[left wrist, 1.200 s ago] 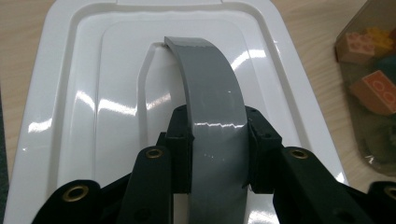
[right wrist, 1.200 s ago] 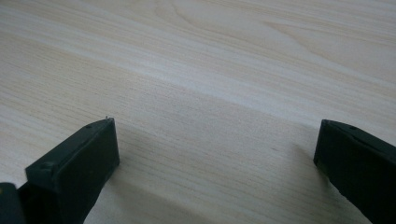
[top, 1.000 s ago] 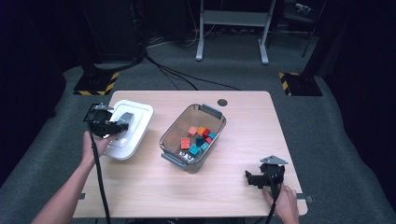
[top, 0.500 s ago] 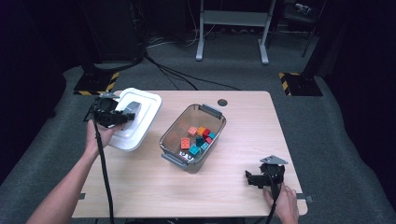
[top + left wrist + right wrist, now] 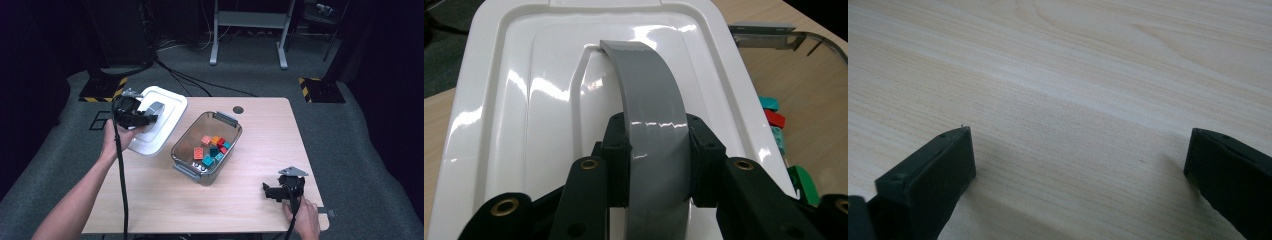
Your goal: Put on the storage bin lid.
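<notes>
A white box lid (image 5: 159,125) with a grey arched handle (image 5: 651,105) is lifted off the table at the left, tilted. My left gripper (image 5: 140,118) is shut on that handle; in the left gripper view both black jaws pinch the grey strap. Right of the lid stands a clear plastic box (image 5: 186,150) with grey latches, holding several coloured toy blocks (image 5: 210,147). My right gripper (image 5: 272,191) rests low at the table's front right, jaws wide apart over bare wood (image 5: 1073,100) with nothing between them.
The wooden table (image 5: 260,135) has a round cable hole (image 5: 238,109) near its back edge. Dark carpet, cables and a metal stand's feet (image 5: 247,55) lie beyond the table. Yellow-black striped plates (image 5: 102,90) sit on the floor at both sides.
My left gripper has carried the white lid up and toward the back left of the table, off its flat resting spot. The right gripper has kept still.
</notes>
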Tool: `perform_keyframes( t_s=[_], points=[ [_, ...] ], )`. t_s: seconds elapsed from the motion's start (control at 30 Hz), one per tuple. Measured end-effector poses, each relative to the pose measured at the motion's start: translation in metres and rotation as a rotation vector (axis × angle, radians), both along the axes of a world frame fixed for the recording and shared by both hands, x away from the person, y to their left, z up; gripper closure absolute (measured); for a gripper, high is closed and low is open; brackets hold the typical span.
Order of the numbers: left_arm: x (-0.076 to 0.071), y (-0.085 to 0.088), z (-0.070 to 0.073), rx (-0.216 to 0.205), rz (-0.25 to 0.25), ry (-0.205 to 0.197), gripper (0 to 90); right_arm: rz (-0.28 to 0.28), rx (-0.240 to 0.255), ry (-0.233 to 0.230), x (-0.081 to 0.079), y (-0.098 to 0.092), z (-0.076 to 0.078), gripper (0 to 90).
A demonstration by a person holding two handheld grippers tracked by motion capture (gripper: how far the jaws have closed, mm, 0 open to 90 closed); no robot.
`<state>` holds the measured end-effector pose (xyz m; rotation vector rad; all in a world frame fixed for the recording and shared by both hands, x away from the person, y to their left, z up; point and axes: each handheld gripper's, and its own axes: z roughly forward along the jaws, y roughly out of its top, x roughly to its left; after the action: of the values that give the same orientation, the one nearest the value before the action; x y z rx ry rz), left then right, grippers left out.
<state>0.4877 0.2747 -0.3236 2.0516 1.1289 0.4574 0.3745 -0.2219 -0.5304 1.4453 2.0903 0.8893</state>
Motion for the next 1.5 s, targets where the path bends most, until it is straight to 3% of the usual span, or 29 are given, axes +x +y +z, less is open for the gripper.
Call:
perform_keyframes(
  t_s=[0.17,0.6,0.93,1.5],
  points=[
    [0.002,-0.018,0.006,0.027,-0.034,0.0,67.5,-0.001,0.0,-0.001,0.0,0.0,0.0,0.0],
    [0.003,-0.069,0.008,0.03,-0.096,0.012,67.5,-0.002,0.006,-0.001,0.0,0.0,0.0,0.0],
    [0.0,-0.105,-0.001,0.04,-0.15,0.051,67.4,-0.002,0.003,-0.001,0.0,0.0,0.0,0.0],
    [-0.004,-0.147,-0.027,0.033,-0.177,0.114,67.4,0.0,0.002,-0.001,0.0,0.0,0.0,0.0]
  ],
)
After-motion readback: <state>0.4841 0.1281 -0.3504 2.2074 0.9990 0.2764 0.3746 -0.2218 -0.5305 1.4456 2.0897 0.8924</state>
